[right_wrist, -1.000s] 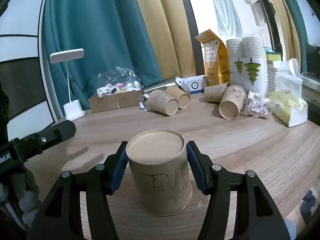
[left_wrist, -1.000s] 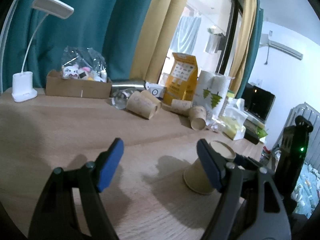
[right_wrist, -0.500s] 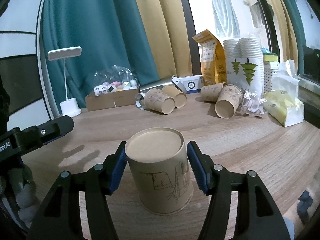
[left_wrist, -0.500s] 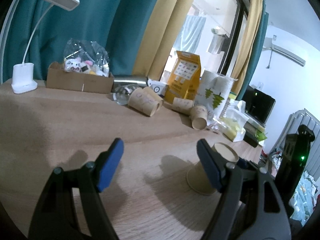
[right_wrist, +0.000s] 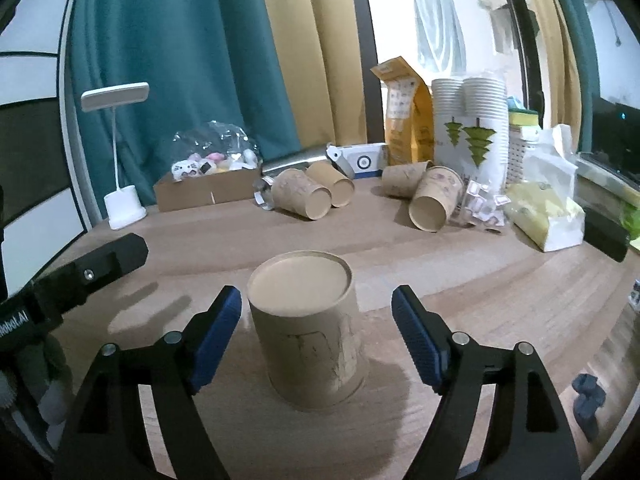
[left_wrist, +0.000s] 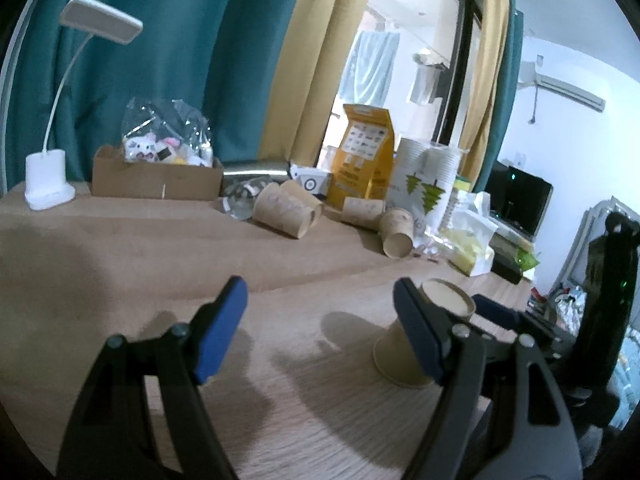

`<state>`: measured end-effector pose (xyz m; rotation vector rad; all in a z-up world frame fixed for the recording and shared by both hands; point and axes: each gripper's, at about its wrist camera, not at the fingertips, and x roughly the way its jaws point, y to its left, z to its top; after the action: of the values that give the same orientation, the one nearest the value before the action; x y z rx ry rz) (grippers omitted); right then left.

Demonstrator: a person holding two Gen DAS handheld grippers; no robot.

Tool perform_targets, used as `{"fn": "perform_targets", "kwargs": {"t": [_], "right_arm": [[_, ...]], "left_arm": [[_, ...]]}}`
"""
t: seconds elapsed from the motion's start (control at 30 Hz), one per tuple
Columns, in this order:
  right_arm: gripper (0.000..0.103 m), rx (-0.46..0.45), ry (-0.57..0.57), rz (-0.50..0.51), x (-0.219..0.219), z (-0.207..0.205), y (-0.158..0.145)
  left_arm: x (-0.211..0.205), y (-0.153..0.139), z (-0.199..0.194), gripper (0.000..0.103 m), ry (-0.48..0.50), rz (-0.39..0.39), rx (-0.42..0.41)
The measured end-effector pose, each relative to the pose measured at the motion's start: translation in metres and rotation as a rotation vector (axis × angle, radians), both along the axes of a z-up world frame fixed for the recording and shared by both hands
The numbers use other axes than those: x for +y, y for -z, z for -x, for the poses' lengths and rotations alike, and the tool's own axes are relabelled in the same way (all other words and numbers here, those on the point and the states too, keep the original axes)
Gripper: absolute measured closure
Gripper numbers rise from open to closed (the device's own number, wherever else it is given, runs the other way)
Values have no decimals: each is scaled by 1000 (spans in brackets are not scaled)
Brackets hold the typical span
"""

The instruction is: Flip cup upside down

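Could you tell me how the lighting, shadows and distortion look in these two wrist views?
Left wrist view: the bright window is blown out, the tabletop is dim, and soft shadows lie ahead of the open left tongs. Right wrist view: fisheye bending curves the curtains, and the inverted cup looks slightly smeared on its lower wall, between the open right tongs.

I see a wooden counter [right_wrist: 460, 280] with one brown paper cup [right_wrist: 310, 332] standing upside down near me, its base up. Along the far edge sit a white desk lamp [right_wrist: 120, 200], a cardboard box [right_wrist: 208, 192] of small toys, four brown cups lying on their sides [right_wrist: 304, 198], a yellow carton [right_wrist: 404, 116] and a stack of white cups [right_wrist: 468, 128] — a yellow packet [right_wrist: 548, 216] lies rightmost.
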<state>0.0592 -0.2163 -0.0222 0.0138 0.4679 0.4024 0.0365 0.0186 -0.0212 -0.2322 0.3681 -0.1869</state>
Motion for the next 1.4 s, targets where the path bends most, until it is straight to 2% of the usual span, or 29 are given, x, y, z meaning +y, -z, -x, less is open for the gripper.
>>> {"fn": "perform_targets", "kwargs": {"t": [0.2, 0.73, 1.4], "right_arm": [[23, 11, 6, -5, -5, 9, -6], [23, -18, 14, 24, -4, 27, -16], [23, -11, 16, 22, -4, 26, -15]], "left_arm": [[-2, -3, 8, 26, -9, -18, -39], [-6, -5, 16, 26, 23, -35, -69], [-7, -2, 12, 26, 34, -39, -48]]}}
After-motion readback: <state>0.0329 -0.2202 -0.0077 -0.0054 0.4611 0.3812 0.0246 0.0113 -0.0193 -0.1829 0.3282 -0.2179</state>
